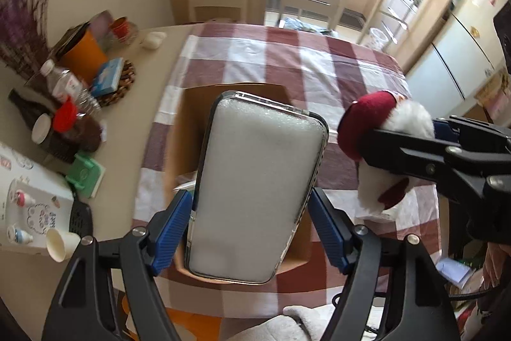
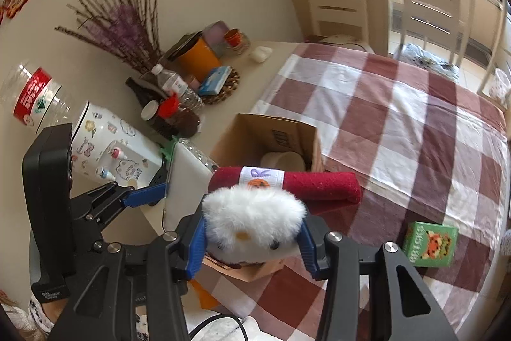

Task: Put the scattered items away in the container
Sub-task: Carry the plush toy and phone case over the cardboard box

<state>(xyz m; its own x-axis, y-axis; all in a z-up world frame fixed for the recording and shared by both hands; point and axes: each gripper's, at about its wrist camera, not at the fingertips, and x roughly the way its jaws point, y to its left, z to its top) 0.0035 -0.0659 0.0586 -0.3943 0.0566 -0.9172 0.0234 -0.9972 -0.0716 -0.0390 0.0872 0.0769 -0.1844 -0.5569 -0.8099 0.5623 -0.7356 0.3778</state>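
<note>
Clear case (image 1: 255,190) with white foam hangs over the open cardboard box (image 2: 287,136); white-and-red plush (image 2: 255,219) beside it, green box (image 2: 429,245) on the cloth.

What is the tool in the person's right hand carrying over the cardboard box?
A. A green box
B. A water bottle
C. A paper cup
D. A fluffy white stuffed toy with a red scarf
D: the right tool has its blue pads pressed on a fluffy white stuffed toy with a red scarf, above the cardboard box; the green box lies on the checked cloth.
</note>
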